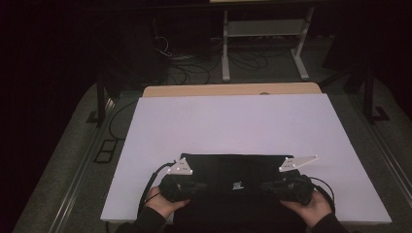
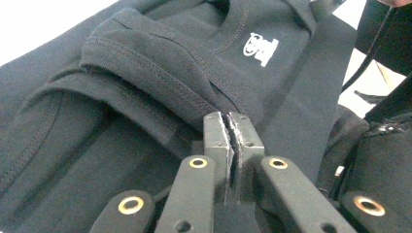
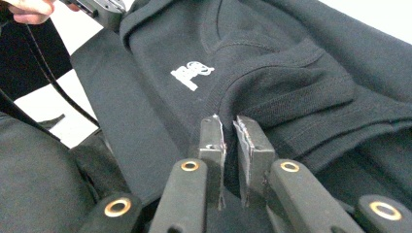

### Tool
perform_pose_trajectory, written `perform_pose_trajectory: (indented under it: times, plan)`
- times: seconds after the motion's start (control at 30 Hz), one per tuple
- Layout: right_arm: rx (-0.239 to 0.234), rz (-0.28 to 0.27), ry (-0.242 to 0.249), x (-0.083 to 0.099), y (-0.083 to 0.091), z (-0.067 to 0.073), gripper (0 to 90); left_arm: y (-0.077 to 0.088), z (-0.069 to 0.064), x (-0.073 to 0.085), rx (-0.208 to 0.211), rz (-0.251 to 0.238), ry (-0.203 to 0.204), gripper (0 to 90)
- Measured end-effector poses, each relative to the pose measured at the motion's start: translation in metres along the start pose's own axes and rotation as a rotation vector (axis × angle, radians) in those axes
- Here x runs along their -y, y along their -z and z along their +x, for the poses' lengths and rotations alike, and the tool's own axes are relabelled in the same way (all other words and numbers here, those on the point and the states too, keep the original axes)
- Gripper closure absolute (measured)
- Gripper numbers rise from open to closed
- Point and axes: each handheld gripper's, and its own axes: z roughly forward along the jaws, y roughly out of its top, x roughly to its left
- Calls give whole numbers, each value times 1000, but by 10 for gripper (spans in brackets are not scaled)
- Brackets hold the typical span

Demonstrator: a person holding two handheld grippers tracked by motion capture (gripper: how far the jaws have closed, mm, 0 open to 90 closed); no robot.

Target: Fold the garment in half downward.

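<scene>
A black T-shirt (image 1: 233,177) lies folded on the near part of a white board (image 1: 233,126) that covers the table. It sits close to the person's edge, in the middle between the two hands. A small white logo (image 1: 237,185) shows just below the neck hole.

The left gripper (image 1: 194,187) lies at the left side of the shirt, held in the person's left hand (image 1: 160,201). In the left gripper view its two black jaws are pressed together (image 2: 232,133) with almost no gap. They rest right at a thick fold of cloth by the collar (image 2: 228,48) (whether a bit of cloth is caught between them, I cannot tell).

The right gripper (image 1: 269,188) lies at the right side of the shirt, held in the right hand (image 1: 311,206). In the right gripper view its jaws are close together too (image 3: 229,133), with a thin slit between them. Dark cloth sits just past the tips, but I cannot tell if they pinch it.

A grey three-cornered plate (image 1: 180,168) sits on top of each gripper, and a black cable (image 1: 150,182) curls away from the left one. Past the far edge of the board a strip of wooden table (image 1: 233,90) peeks out.
</scene>
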Motion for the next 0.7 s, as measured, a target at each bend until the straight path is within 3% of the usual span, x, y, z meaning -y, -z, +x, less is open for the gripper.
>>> perform_pose_trajectory:
  times: [0.53,0.7]
  plan:
    - [-25,18,-6,8,5,5,791,3,-2,7,25,52,28,851]
    - [-32,16,-23,9,9,4,696,4,-2,8,23,52,23,799]
